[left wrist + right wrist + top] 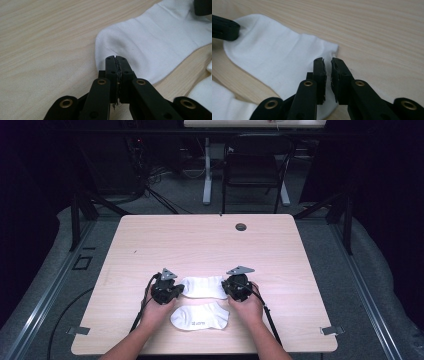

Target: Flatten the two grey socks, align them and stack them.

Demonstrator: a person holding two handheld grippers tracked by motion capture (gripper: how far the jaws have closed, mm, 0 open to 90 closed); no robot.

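White cotton socks on a pale wood table, a gripper at each end of the farther one.

High view: the far sock lies flat across the lower middle of the frame, the left gripper at its left end and the right gripper at its right end; the near sock lies just below it, between the person's hands, on the table.
Left gripper view: its fingers, at centre bottom, are pressed together with no gap, at the sock's rounded end; whether cloth is pinched I cannot tell.
Right gripper view: its fingers stand slightly apart over the sock's edge.
The cloth looks light, limp and easily bunched; pinching the ends should suit it best.
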